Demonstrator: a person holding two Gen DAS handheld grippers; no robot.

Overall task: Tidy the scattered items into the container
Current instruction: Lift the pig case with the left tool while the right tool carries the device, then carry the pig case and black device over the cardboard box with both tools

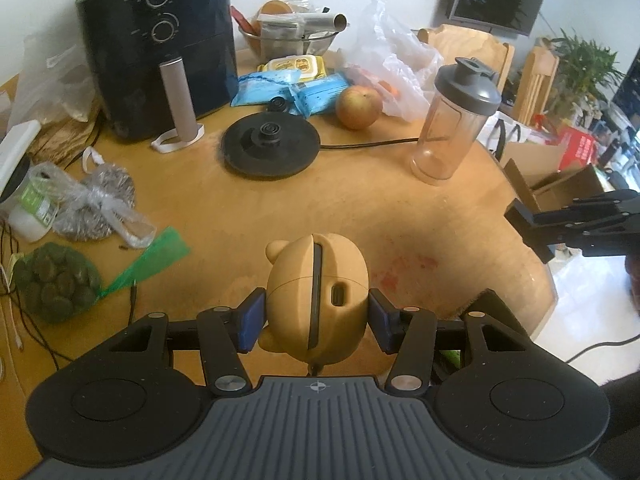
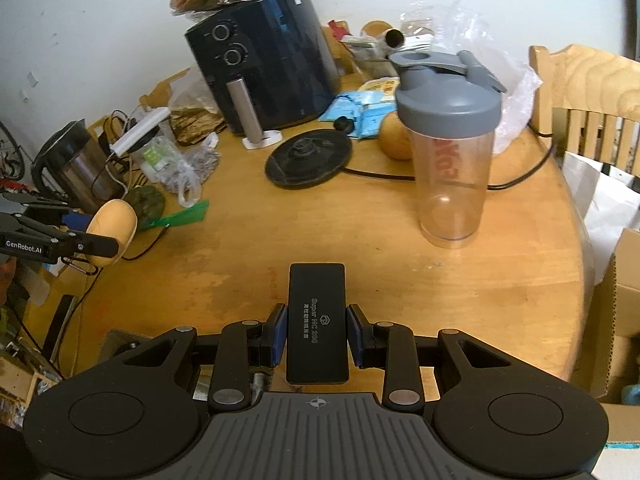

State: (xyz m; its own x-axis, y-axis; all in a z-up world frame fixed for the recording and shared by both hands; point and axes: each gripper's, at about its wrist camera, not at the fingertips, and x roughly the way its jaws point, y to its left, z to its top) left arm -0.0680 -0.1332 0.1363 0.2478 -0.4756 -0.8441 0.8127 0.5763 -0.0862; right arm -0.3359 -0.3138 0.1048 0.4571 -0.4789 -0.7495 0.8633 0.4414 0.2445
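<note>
Holding one item apiece, both tongs hang above the round wooden counter [image 1: 360, 208], each clamped across the narrow width of its load so the blue pads bear on flat or gently curved sides.

The left tongs [image 1: 316, 320] are clamped on a tan bear-shaped case [image 1: 316, 292], its seam and small port facing the camera and its ears poking out past the pads; gripping it across the middle keeps the rounded body from rolling out. In the right wrist view the same case [image 2: 112, 232] shows clear of the counter at the far left.

The right tongs [image 2: 317, 336] are clamped on a slim black box [image 2: 317, 320] with printed lettering, held by its long edges and sticking forward, which leaves its front end free to go into an opening first.

Both items look lifted and not resting on anything, so my reading is that they are being carried. The likely container is a cardboard box [image 2: 616, 320] just beyond the counter's right edge, also seen past the rim in the left view [image 1: 560, 188]; I cannot tell for sure that it is the target.

Other clutter sits farther back: a shaker bottle [image 2: 450, 140], a kettle base [image 1: 271, 146], an apple [image 1: 358, 107] and an air fryer [image 1: 154, 44], all well apart from both tongs.
</note>
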